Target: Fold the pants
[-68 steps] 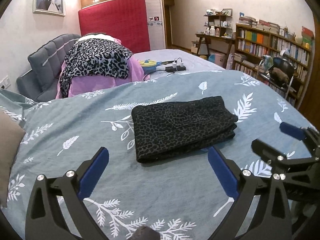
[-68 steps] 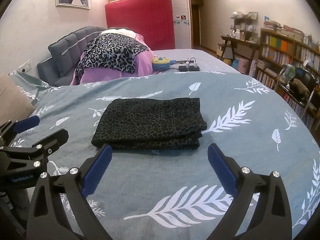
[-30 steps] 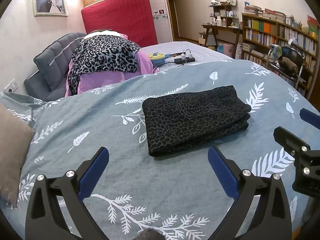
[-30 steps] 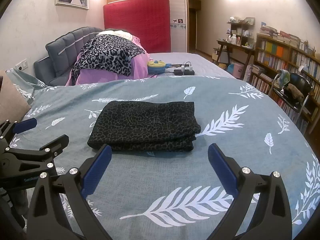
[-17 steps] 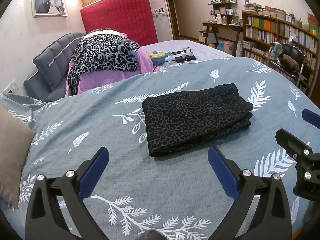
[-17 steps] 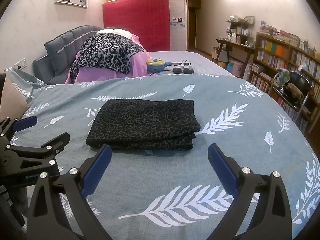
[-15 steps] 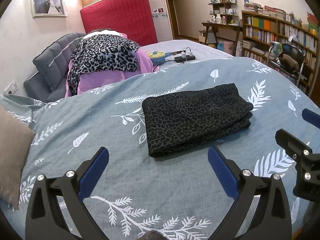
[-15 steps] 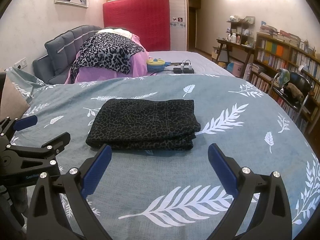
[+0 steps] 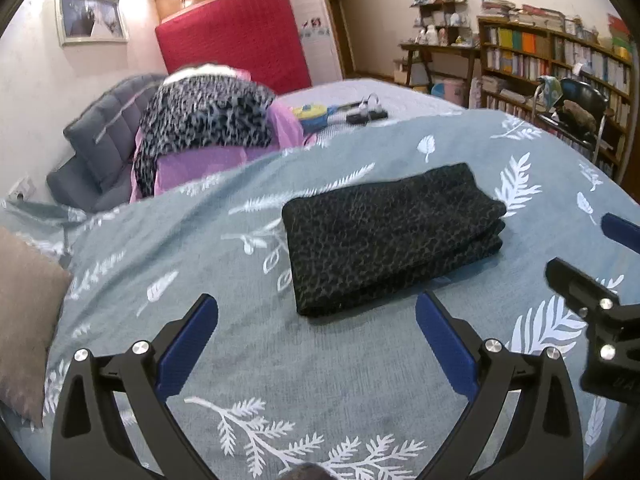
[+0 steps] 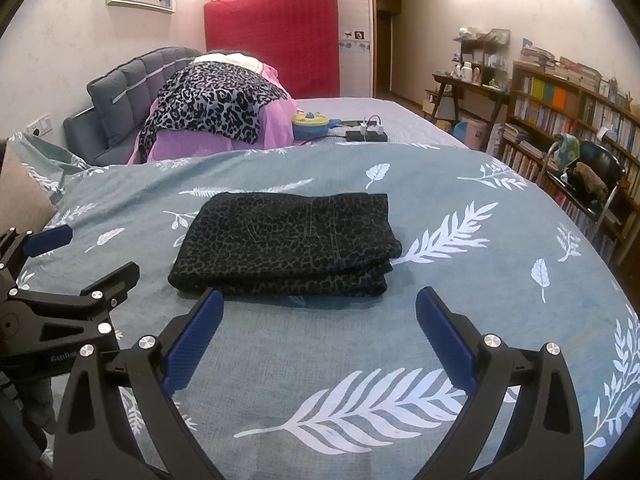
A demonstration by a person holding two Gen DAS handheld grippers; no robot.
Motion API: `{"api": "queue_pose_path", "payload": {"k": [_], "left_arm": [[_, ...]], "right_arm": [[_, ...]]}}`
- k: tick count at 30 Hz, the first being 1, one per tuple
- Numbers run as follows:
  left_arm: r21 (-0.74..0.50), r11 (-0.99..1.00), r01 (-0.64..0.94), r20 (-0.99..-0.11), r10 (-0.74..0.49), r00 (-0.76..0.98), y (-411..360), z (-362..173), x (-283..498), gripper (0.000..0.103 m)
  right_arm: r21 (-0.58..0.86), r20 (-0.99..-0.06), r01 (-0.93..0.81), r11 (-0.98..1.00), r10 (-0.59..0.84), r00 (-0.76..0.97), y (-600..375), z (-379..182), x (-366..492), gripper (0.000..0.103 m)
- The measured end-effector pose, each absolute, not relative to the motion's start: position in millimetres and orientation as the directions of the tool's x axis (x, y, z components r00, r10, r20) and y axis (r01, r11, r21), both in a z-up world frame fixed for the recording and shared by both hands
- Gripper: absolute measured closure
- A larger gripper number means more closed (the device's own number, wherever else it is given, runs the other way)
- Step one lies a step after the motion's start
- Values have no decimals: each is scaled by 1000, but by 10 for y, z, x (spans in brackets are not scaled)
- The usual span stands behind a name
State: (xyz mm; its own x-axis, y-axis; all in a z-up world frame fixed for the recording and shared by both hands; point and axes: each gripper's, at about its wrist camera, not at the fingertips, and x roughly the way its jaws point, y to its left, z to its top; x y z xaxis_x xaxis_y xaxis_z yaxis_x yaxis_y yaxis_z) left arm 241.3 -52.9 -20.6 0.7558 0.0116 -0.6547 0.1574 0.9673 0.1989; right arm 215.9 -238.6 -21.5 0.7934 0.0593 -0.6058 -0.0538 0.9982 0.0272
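The dark leopard-print pants (image 9: 390, 236) lie folded into a compact rectangle on the grey-blue leaf-print bedspread (image 9: 280, 360). They also show in the right wrist view (image 10: 288, 240). My left gripper (image 9: 316, 340) is open and empty, held back from the pants' near edge. My right gripper (image 10: 318, 332) is open and empty, just short of the pants' near edge. Each gripper shows at the side of the other's view: the right one (image 9: 600, 272) and the left one (image 10: 64, 264).
A pile of leopard and pink clothes (image 10: 216, 108) lies against the grey headboard (image 10: 120, 92). A yellow-blue device (image 10: 310, 122) and a power strip (image 10: 366, 134) sit behind. A brown pillow (image 9: 24, 312) is at left. Bookshelves (image 10: 568, 112) and a chair (image 10: 592, 176) stand right.
Both grippers have drawn slightly back and shifted; the left view is a little blurred from motion. The folded pants have not moved.
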Motion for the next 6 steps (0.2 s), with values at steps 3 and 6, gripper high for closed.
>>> {"api": "queue_pose_path", "payload": {"k": [3, 6], "left_arm": [[169, 976, 137, -727, 29, 686, -406, -450, 2556, 5], [189, 979, 77, -786, 104, 609, -162, -830, 2720, 5]], "right_arm": [[49, -649, -36, 998, 59, 758, -2486, -418, 2237, 5], [60, -708, 10, 998, 36, 706, -2643, -738, 2306, 5]]}}
